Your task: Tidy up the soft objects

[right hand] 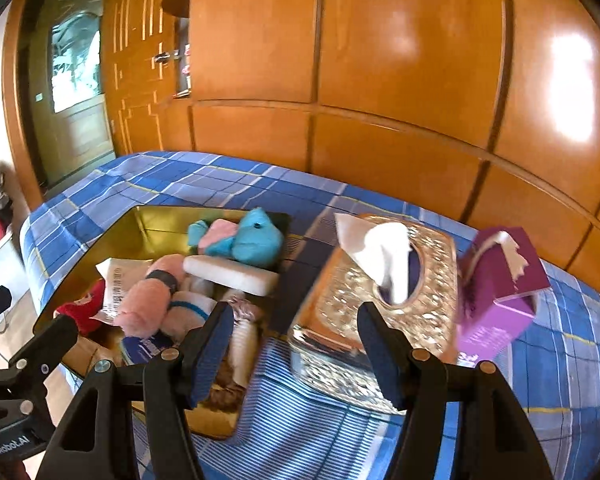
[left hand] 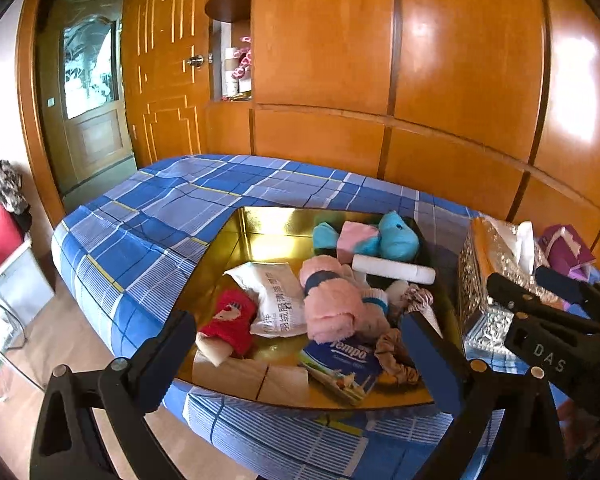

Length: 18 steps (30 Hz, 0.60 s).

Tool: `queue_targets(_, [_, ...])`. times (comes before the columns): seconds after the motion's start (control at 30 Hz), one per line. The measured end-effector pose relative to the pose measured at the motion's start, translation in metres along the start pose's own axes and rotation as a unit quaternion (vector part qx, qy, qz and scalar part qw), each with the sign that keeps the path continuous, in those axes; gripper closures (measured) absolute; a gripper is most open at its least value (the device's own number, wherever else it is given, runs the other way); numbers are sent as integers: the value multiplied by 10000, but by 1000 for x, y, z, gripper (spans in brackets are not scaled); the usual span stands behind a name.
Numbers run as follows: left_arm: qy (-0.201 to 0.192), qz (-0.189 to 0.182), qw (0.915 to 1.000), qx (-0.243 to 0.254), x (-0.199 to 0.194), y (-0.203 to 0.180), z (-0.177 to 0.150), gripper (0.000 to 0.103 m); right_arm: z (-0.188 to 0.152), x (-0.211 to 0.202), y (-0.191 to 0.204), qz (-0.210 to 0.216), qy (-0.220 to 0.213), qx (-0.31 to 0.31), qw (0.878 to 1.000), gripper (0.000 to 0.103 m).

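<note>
Both my grippers spread, empty: left gripper (left hand: 300,344) over the gold tray (left hand: 236,236), already loaded with soft items like the pink towel roll (left hand: 332,304); right gripper (right hand: 296,332) lined up on the silver tissue box (right hand: 380,312) on the bed. Looks like tissue box next, needs a wide straddle. Only the right view shows the purple box (right hand: 500,292) fully.

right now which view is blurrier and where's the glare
Right wrist view: motion-smeared around the silver tissue box and purple box. Left wrist view: sharper. Both views: white glare on the wardrobe doors, fisheye bending their panel lines.
</note>
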<state>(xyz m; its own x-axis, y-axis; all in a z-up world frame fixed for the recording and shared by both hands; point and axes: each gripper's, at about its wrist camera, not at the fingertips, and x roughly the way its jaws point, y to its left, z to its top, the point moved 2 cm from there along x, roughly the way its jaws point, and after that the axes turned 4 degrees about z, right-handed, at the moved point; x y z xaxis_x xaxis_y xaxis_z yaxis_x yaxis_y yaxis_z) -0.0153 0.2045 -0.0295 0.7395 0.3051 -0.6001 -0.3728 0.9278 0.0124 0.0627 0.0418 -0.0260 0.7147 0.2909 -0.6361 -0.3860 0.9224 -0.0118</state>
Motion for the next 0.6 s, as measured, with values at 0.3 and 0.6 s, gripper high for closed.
queue_targets(0.3, [-38, 51, 10000, 68, -2, -10, -5, 0, -12, -4, -6, -78, -6, 79, 9999, 38])
queue_targets(0.6, [-44, 120, 9999, 37, -2, -7, -6, 0, -12, -8, -7, -62, -55, 115, 9999, 38])
